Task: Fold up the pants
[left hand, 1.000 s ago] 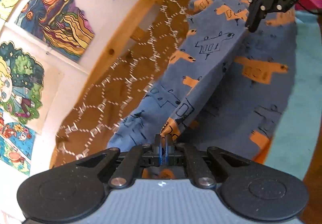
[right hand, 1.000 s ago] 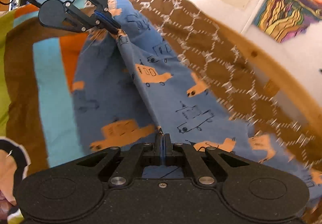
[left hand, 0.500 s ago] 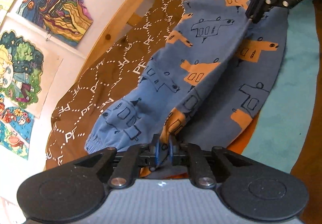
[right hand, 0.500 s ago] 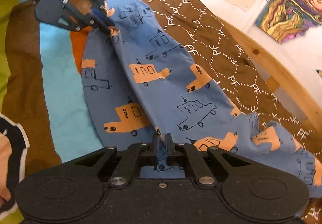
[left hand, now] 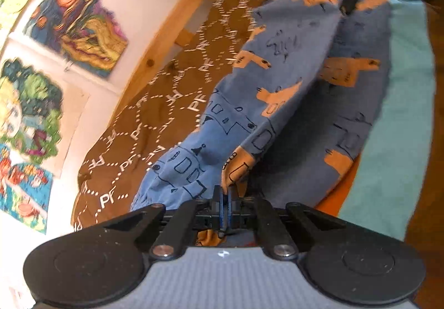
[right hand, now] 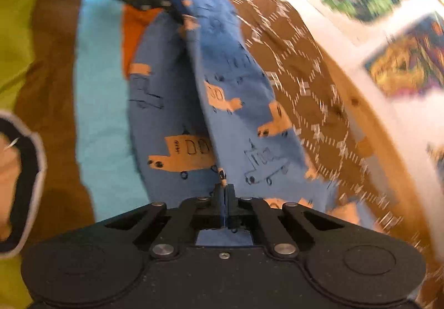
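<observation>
1. Left wrist view: the left gripper [left hand: 225,198] has its fingers closed tight on a pinch of the pants [left hand: 280,81], at an edge near the cuff end of one leg. The blue pants, printed with orange and outlined vehicles, stretch away from that pinch up to the right gripper [left hand: 350,0] at the top of the frame, which nips the far edge of the same leg. The lifted leg hangs over the other leg, which lies flat on a striped bedspread [left hand: 399,103], beside a brown patterned blanket [left hand: 172,103].

2. Right wrist view: the right gripper [right hand: 223,192] is likewise clamped on a fold of the pants [right hand: 177,103], with the left gripper [right hand: 177,7] holding the far end. The fabric forms a raised ridge between the two.

3. Judged step: one leg is being carried across onto the other, a lengthwise fold. The next move calls for both hands travelling together, keeping the edge taut, and lowering it so the legs' edges line up before letting go.
</observation>
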### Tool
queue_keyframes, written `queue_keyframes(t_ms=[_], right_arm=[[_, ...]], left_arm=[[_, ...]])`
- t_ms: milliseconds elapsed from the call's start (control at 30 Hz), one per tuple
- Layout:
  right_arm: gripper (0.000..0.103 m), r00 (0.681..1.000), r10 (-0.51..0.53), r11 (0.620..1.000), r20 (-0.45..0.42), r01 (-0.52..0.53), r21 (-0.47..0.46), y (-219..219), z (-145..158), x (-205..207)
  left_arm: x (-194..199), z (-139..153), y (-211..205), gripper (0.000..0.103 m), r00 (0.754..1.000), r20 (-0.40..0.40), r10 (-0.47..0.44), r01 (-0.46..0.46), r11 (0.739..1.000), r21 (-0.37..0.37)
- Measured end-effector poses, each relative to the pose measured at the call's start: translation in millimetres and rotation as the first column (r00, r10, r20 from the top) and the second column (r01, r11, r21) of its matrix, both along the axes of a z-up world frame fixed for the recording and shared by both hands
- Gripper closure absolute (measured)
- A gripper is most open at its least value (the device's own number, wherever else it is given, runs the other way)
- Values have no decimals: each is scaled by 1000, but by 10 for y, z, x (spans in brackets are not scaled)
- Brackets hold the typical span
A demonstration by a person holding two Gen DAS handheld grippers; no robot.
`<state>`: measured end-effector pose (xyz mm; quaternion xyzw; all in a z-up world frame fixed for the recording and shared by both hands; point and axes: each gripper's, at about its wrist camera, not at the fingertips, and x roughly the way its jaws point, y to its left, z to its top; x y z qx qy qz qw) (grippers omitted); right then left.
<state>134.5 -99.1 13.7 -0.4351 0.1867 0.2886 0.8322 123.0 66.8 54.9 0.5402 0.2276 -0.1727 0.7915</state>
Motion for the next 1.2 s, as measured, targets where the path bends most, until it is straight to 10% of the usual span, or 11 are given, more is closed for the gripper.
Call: queue_keyframes(t_ms=[633,700,767,867,1033,1200], right_arm=[[101,987,50,998,-150,-55,-28,176,-186,-146],[85,986,35,999,-163,-35,4,107,-119,-128],[48,987,-8,998,-162,17,52,-19,-14,-105],[12,977,-133,981,-163,154,122,-329,173,-72],[1,880,-410,853,-238,463,242,-1015,348,-63],[1,719,-631,589,-291,688,425,-1696,415,-151]], left_arm=[[-131,-210,69,92,985,-125,-115,132,982,137],[-120,-120,77,63,980,-169,-105,120,989,82],[-136,-13,42,19,981,-176,-78,79,997,-1],[-100,211,-139,13,976,-219,0,-46,978,-205],[-110,372,-747,0,974,-223,-32,-67,905,-421],[-55,238,-1593,0,971,-232,-64,-56,878,-476]])
